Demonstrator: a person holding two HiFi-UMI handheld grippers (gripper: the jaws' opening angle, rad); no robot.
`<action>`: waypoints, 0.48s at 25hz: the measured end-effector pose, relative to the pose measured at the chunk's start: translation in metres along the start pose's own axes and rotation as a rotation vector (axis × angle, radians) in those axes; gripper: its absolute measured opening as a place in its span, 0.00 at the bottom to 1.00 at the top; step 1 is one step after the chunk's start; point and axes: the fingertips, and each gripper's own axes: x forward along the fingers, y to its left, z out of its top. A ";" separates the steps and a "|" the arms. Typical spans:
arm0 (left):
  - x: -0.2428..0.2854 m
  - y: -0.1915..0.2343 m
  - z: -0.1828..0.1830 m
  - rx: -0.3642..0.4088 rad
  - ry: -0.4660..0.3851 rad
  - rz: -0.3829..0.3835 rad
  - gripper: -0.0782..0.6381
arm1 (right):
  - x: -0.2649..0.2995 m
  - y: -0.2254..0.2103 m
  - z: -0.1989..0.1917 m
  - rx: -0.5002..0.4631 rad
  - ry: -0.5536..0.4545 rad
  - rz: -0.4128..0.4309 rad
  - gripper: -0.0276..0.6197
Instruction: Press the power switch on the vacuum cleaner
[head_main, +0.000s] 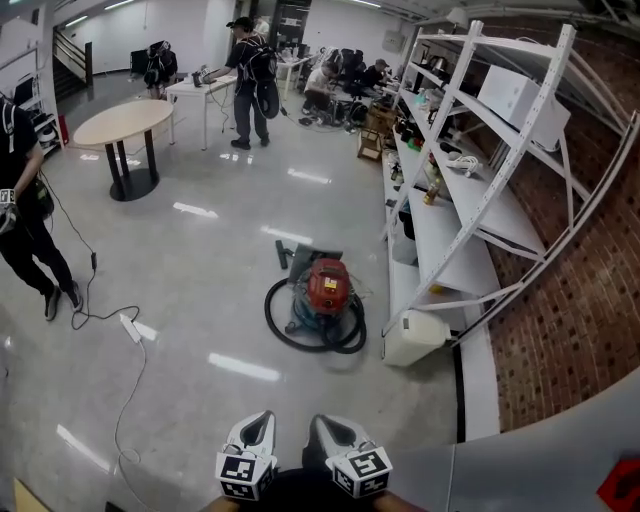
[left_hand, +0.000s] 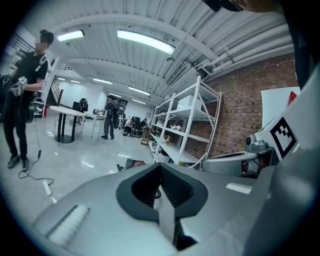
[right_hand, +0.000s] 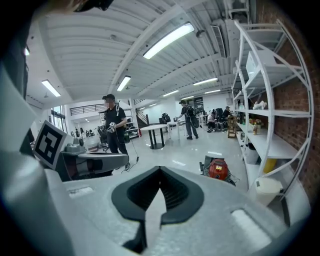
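Note:
The vacuum cleaner (head_main: 327, 285) is a red canister with a black hose coiled around it, standing on the glossy floor beside the white shelving, well ahead of me. Its switch is too small to make out. My left gripper (head_main: 263, 418) and right gripper (head_main: 320, 422) sit side by side at the bottom edge of the head view, far short of the vacuum, both shut on nothing. The right gripper view shows the red vacuum cleaner (right_hand: 218, 168) past the shut right gripper (right_hand: 160, 171). In the left gripper view only a sliver of the vacuum cleaner (left_hand: 131, 162) peeks over the shut left gripper (left_hand: 160, 166).
White shelving (head_main: 470, 190) runs along the brick wall on the right, with a white container (head_main: 413, 336) at its foot. A power strip (head_main: 131, 327) and its cable trail across the floor at left, near a standing person (head_main: 25, 220). A round table (head_main: 123, 125) and more people are farther back.

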 end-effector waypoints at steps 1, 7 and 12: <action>0.001 0.002 0.000 0.004 0.003 0.010 0.13 | 0.003 -0.002 0.000 0.000 0.005 0.005 0.03; 0.013 0.014 0.006 0.020 0.010 0.068 0.13 | 0.024 -0.010 0.011 0.003 0.000 0.059 0.03; 0.041 0.019 0.012 0.027 0.017 0.094 0.13 | 0.044 -0.032 0.021 -0.031 0.005 0.082 0.03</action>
